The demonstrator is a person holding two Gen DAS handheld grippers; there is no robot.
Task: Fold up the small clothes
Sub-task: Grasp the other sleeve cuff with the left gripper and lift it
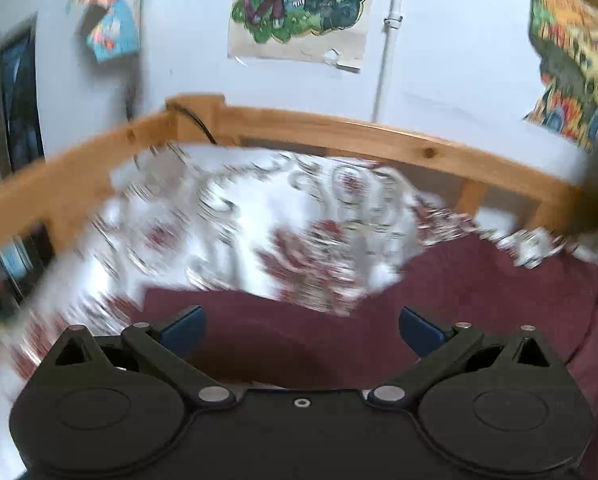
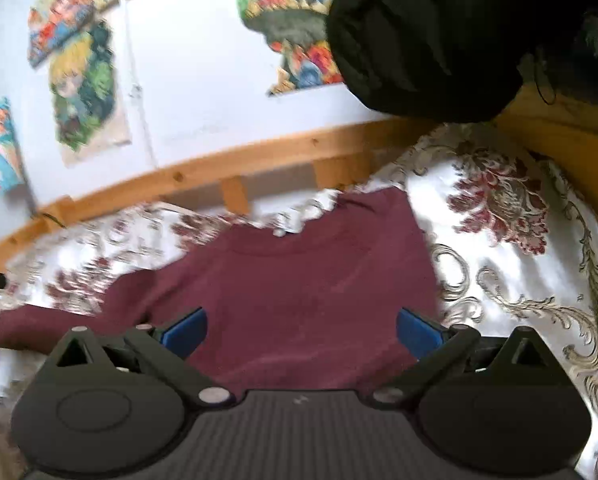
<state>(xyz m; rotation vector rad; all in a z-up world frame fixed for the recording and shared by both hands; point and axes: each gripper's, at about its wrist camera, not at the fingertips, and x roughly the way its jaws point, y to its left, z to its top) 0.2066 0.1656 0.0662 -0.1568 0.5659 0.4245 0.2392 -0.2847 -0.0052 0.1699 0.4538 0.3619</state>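
A maroon shirt [image 2: 299, 280] lies spread on a bed with a white floral cover [image 2: 519, 248]; its collar points to the far rail and one sleeve runs out to the left. My right gripper [image 2: 301, 330] is open and empty, over the shirt's lower body. In the left wrist view the maroon shirt [image 1: 479, 288] fills the lower right, blurred. My left gripper [image 1: 301, 328] is open and empty, over the shirt's left part.
A wooden bed rail [image 1: 339, 128] runs along the far side and left of the bed, also in the right wrist view [image 2: 259, 160]. Posters hang on the white wall [image 1: 299, 4]. A black garment [image 2: 419, 40] hangs at the upper right over a yellow pillow [image 2: 559, 128].
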